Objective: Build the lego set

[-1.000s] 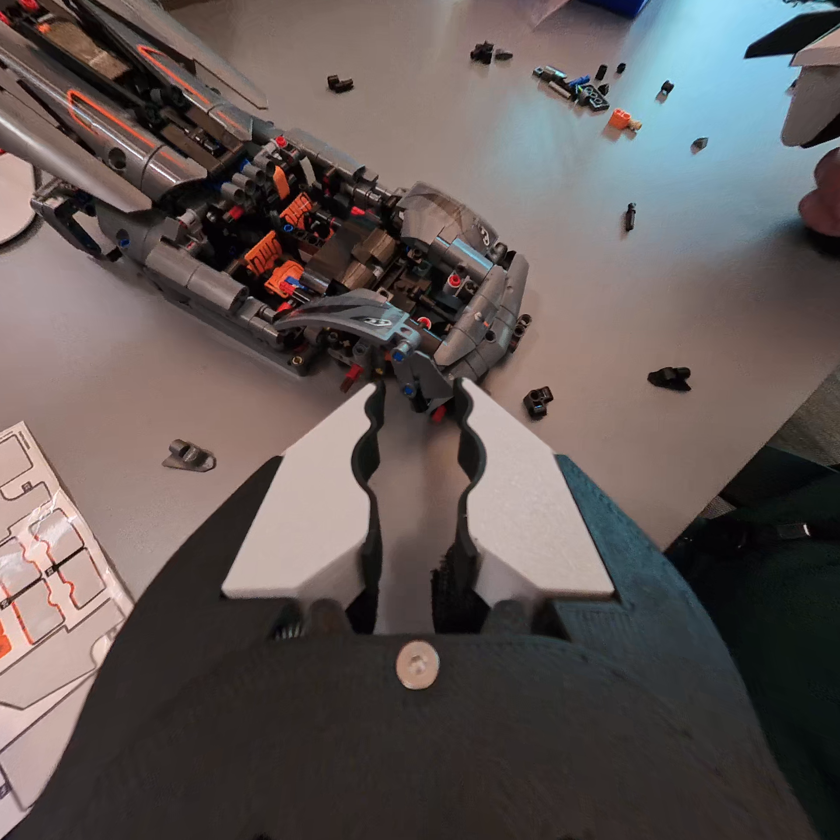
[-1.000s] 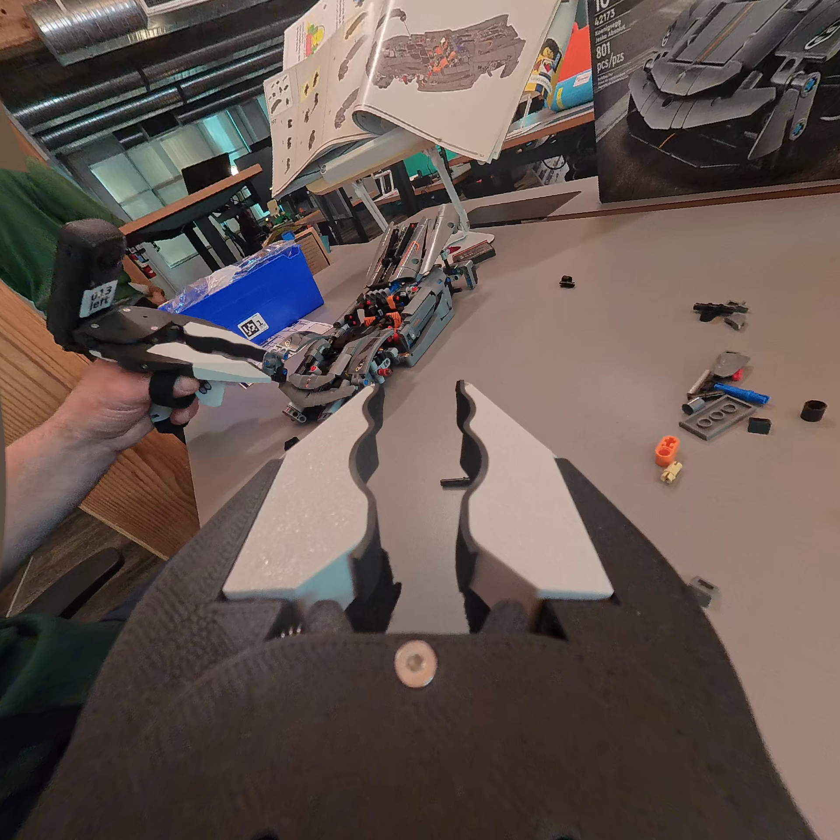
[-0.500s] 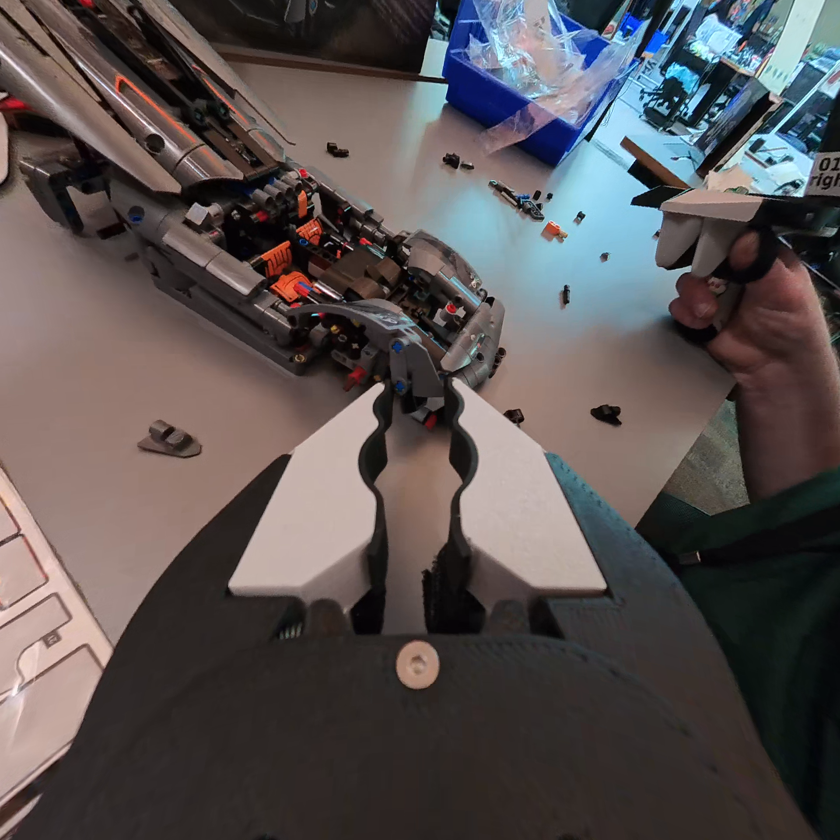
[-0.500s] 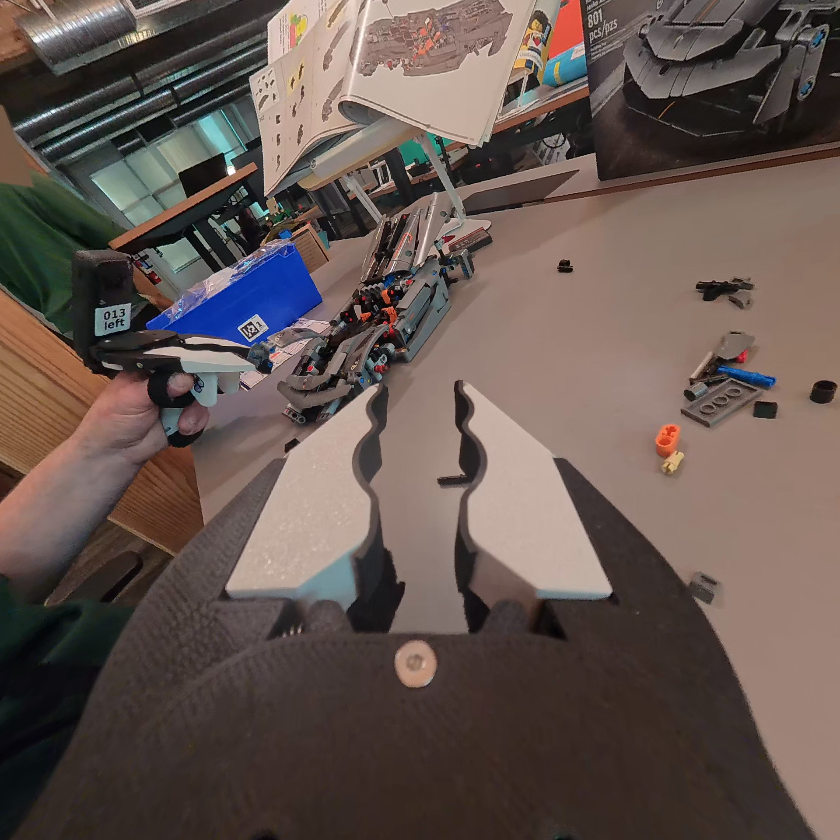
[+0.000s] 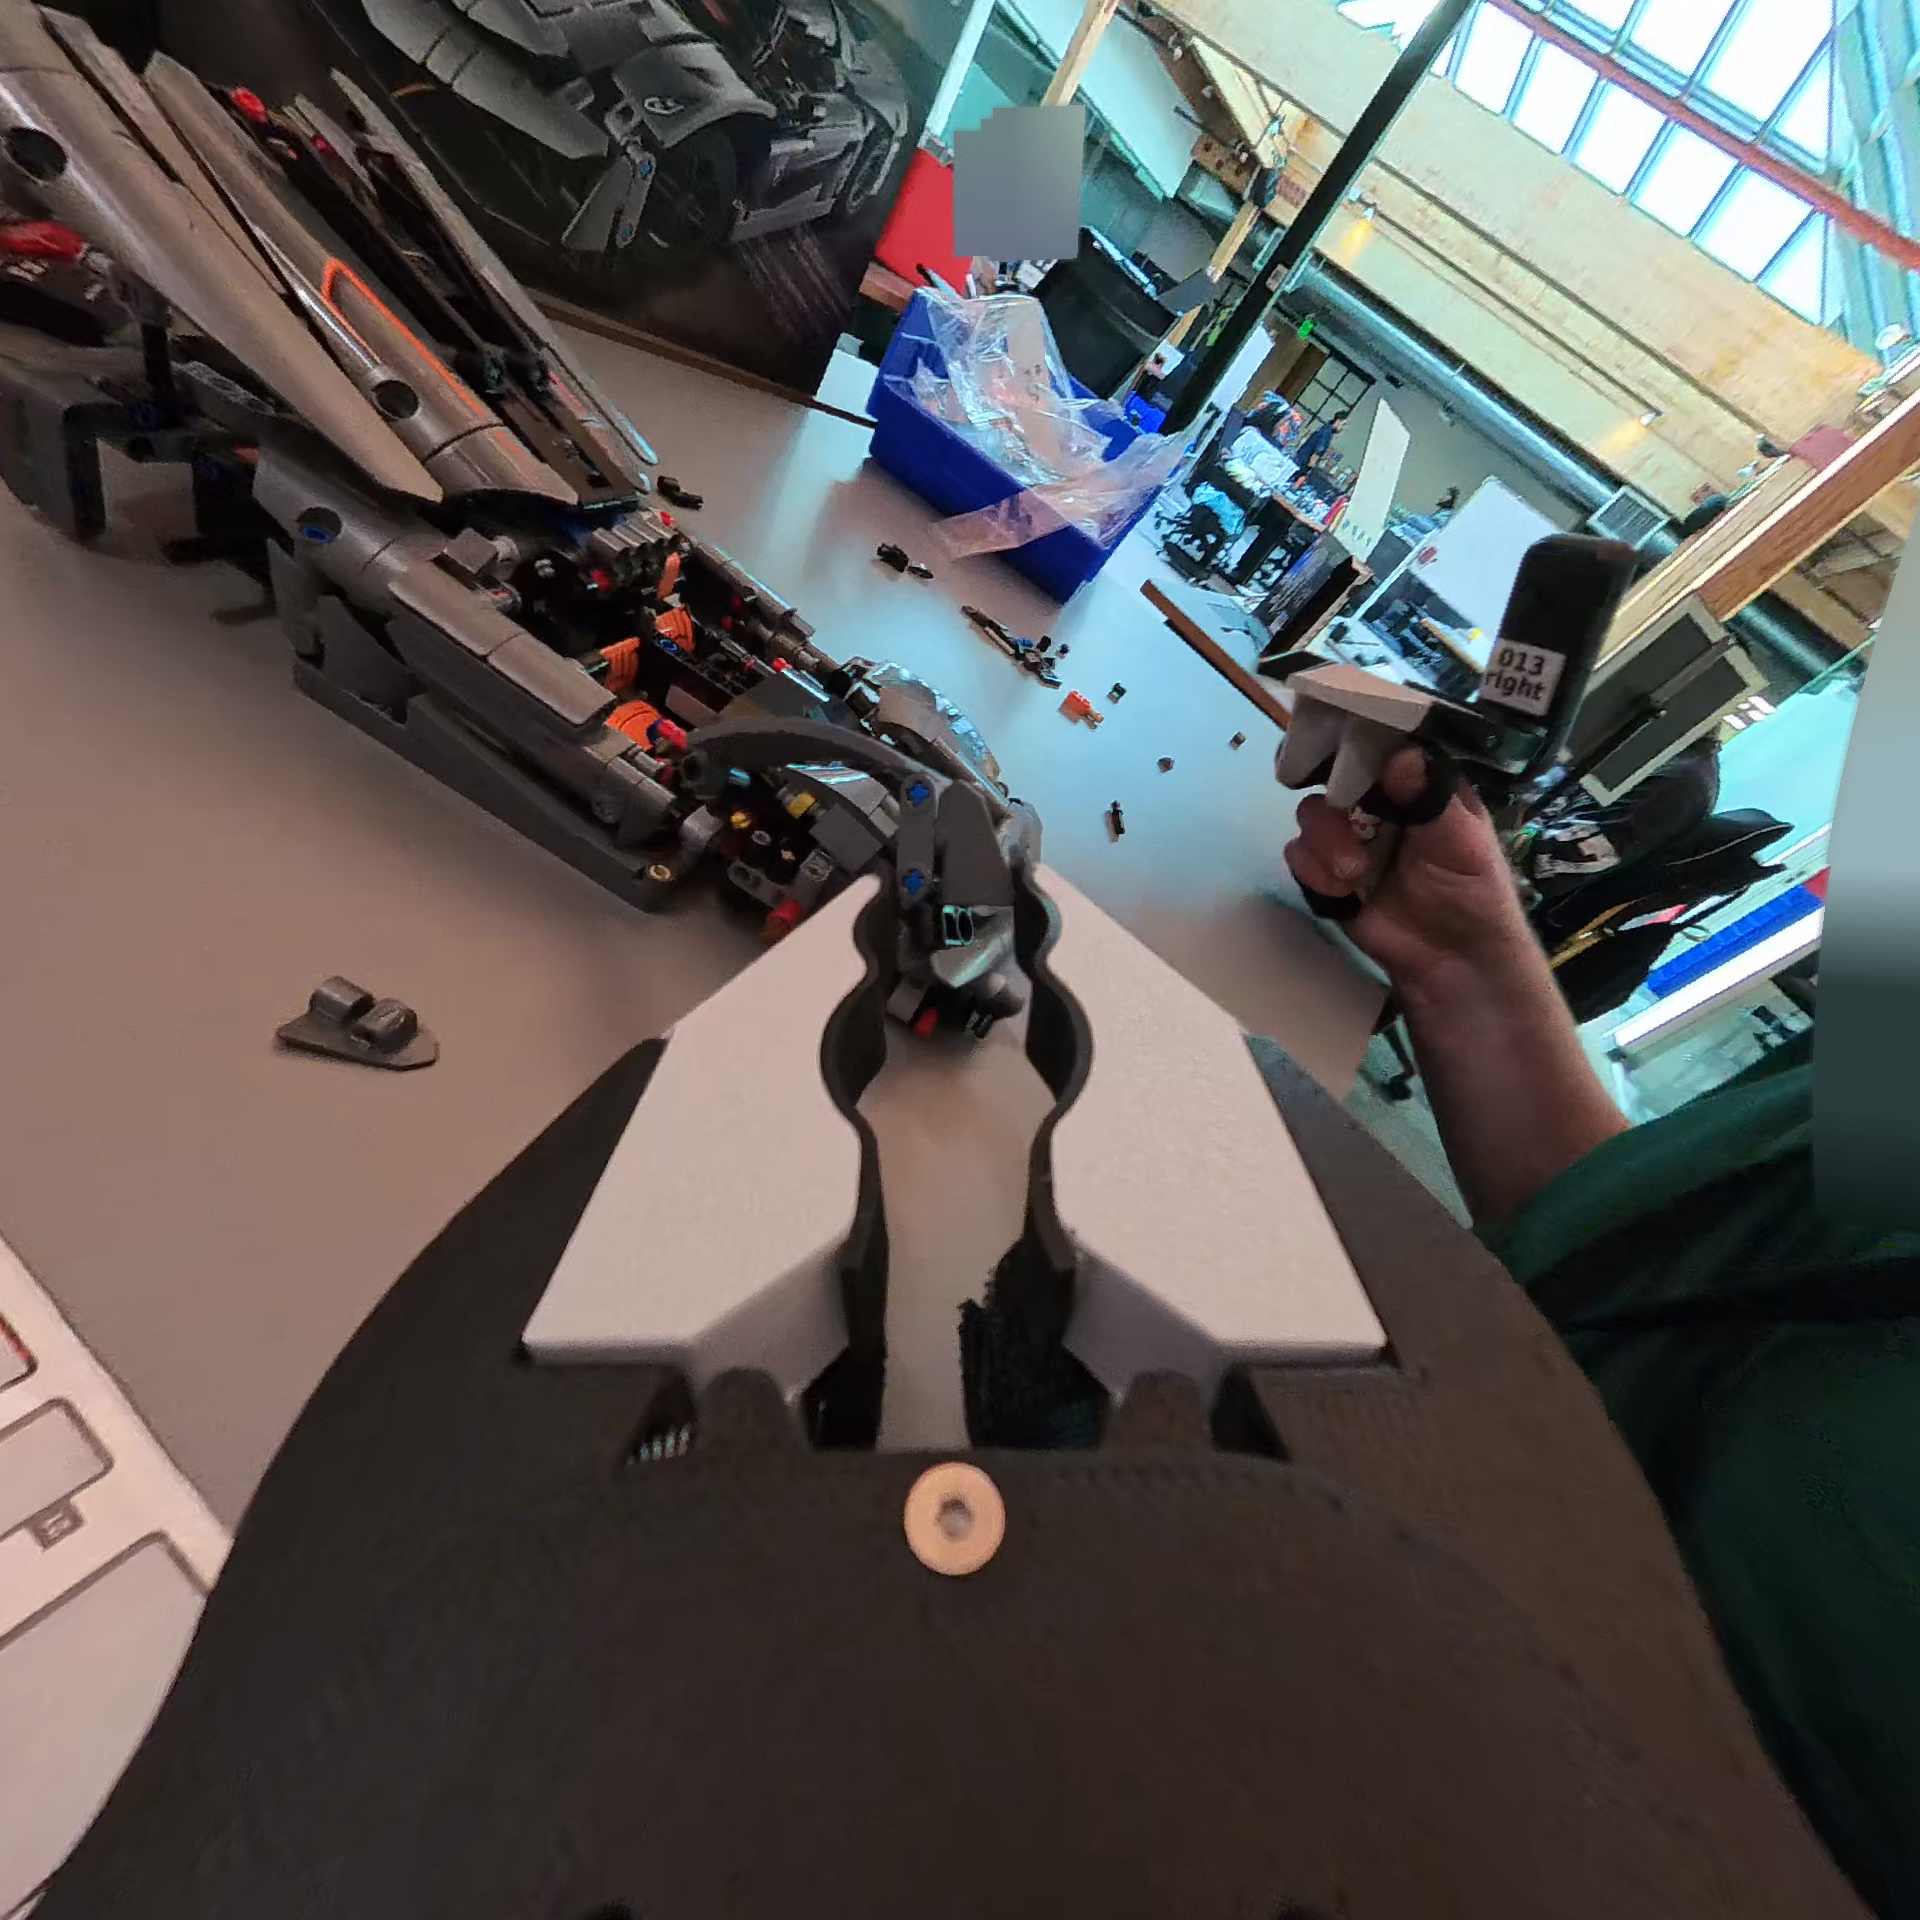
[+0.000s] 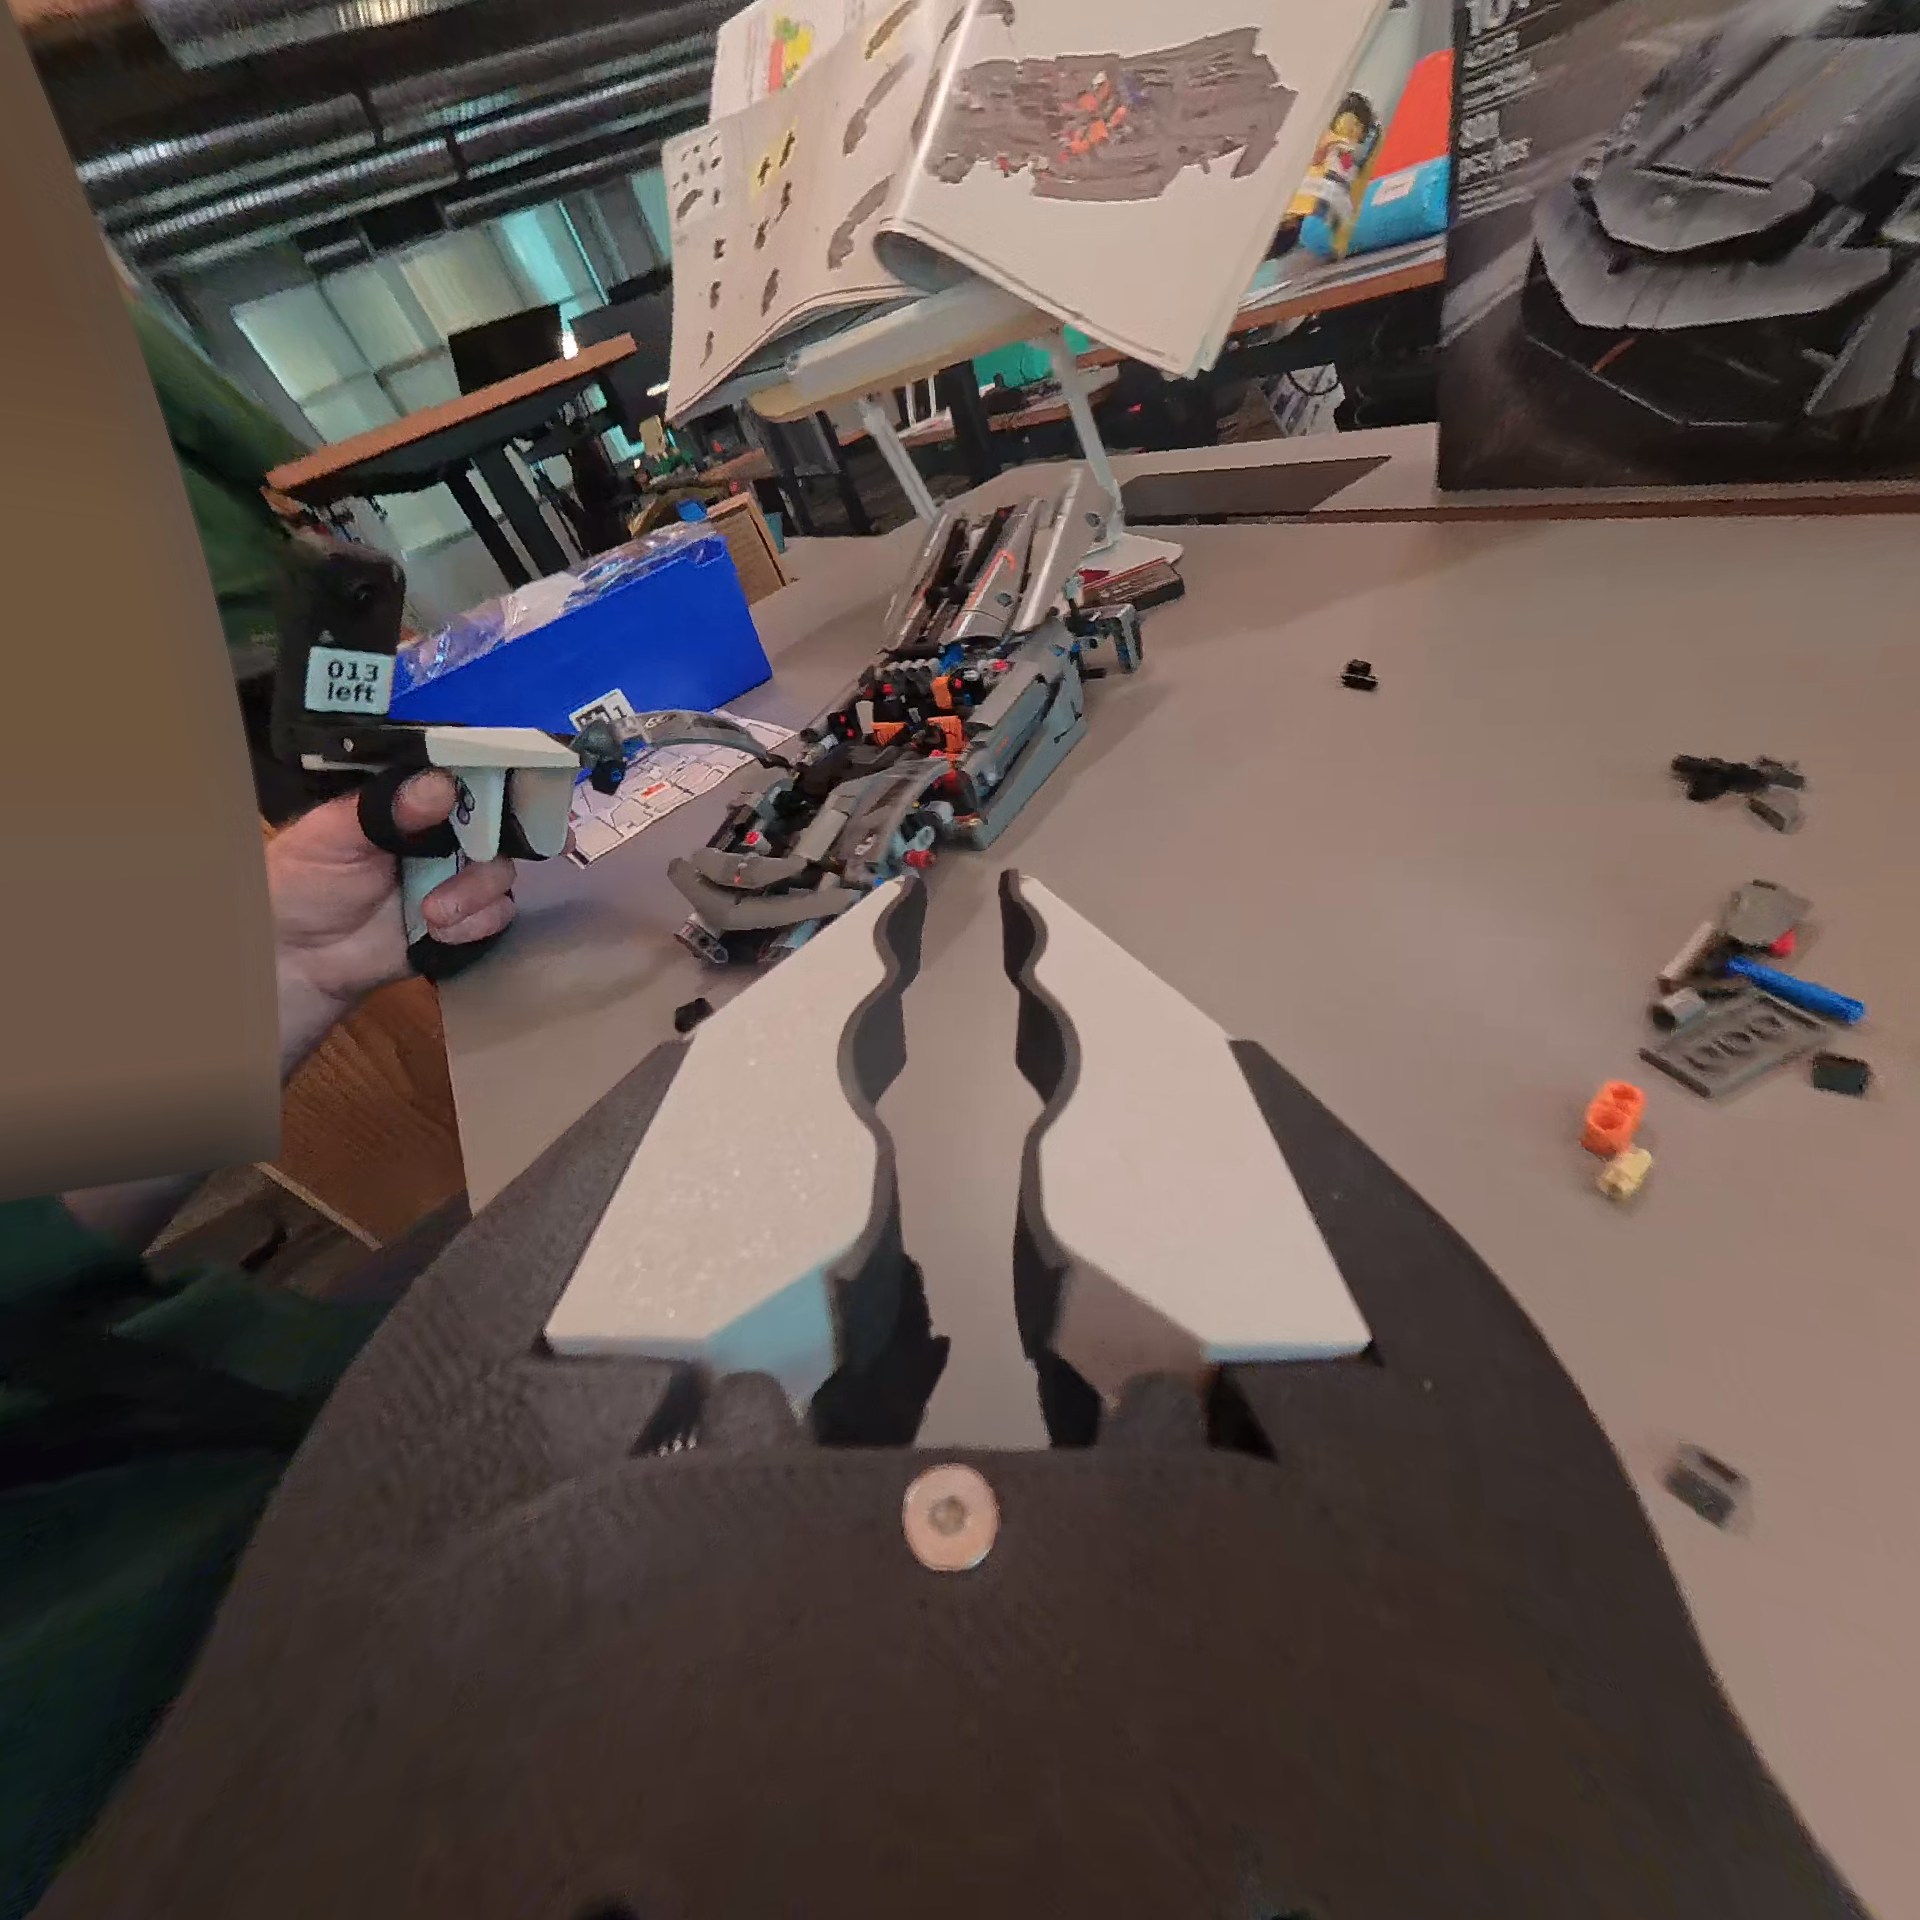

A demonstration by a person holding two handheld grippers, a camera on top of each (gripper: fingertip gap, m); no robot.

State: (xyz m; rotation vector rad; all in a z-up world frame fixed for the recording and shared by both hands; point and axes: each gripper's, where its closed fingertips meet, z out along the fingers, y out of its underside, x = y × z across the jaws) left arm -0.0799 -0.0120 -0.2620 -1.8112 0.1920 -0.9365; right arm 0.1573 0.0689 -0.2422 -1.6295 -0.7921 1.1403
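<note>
A long grey Lego car model (image 5: 499,623) with orange and black inner parts lies on the grey table; it also shows in the right wrist view (image 6: 935,748). My left gripper (image 5: 956,883) is shut on a grey curved fender sub-assembly (image 5: 790,743) with blue pins. In the right wrist view the left gripper (image 6: 571,748) holds this sub-assembly (image 6: 686,727) in the air, left of the car's front end. My right gripper (image 6: 958,883) is empty with a narrow gap between its fingers, above the table near the car's front. It also shows in the left wrist view (image 5: 1299,717).
Loose parts (image 6: 1745,1018) and an orange piece (image 6: 1610,1117) lie at the right. A small grey part (image 5: 358,1023) and a sticker sheet (image 5: 62,1455) lie at the left. A blue bin (image 5: 997,468), a booklet on a stand (image 6: 1039,177) and the set box (image 6: 1704,239) stand behind. About 25 cm separates my left fingertips from my right. The left gripper is farther from the orange piece (image 6: 1610,1117), some 35 cm, than the right, some 15 cm.
My left gripper has risen and tilted up with the fender sub-assembly, away from the car's front. My right gripper's fingers have narrowed and the black pin between them is out of sight.
</note>
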